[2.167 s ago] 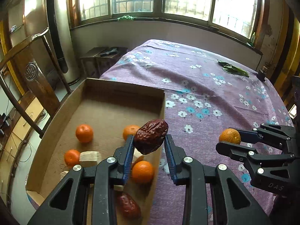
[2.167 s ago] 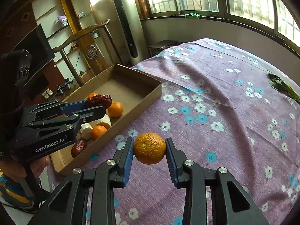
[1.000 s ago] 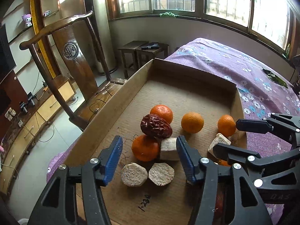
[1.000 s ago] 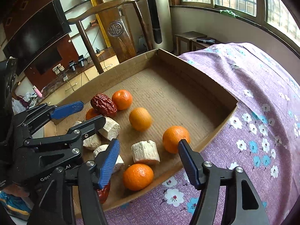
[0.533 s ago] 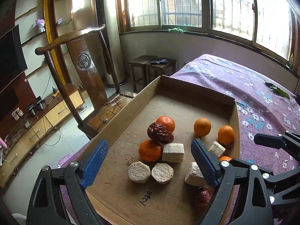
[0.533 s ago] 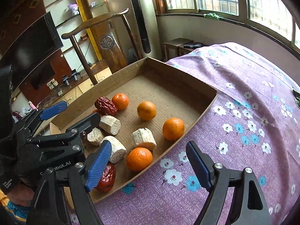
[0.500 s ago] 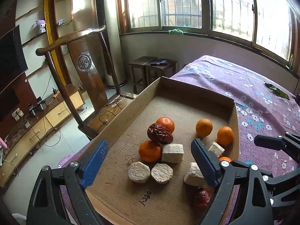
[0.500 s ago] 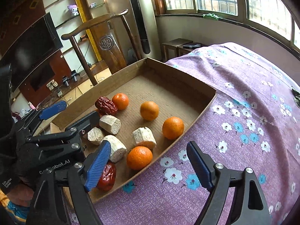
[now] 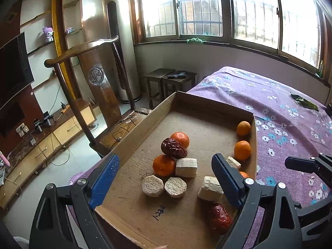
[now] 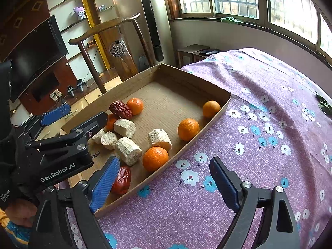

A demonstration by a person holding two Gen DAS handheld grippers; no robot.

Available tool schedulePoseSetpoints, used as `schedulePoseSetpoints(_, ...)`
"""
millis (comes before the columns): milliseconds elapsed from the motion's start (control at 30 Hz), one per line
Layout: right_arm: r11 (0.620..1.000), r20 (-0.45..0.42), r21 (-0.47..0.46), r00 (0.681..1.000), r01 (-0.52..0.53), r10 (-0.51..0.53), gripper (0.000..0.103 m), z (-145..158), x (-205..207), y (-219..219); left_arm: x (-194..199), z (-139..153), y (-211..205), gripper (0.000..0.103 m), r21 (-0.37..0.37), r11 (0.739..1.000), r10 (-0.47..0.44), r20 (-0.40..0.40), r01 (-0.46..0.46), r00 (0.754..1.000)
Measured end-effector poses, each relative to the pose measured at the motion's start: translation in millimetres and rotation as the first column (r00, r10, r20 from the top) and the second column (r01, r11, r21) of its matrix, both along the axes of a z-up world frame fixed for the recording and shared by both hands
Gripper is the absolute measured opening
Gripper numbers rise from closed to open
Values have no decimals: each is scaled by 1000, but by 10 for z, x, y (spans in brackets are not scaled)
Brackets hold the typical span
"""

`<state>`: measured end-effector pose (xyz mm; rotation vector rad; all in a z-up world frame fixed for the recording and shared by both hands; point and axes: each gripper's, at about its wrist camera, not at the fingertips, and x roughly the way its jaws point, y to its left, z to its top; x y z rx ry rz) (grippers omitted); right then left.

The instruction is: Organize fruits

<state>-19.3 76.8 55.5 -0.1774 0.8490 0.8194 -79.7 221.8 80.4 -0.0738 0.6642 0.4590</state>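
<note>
Both grippers gape empty, right [image 10: 164, 178] widening, left [image 9: 165, 178] over box [image 9: 145, 124]; chair [image 9: 97, 78] beyond.

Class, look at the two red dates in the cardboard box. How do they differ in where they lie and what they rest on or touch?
The far date rests on top of an orange and leans against another orange; the near date lies flat on the box floor. The far date sits mid-box among the pale chunks; the near date lies by the box's near end. Both are dark red and wrinkled.
</note>
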Motion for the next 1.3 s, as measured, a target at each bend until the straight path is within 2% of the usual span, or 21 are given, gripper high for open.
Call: schedulePoseSetpoints(1300, 1000, -13, -25, 1000, -7, 7, 92, -46, -61, -128, -40, 34, -120, 90, -4, 1000, -15, 10, 15, 1000)
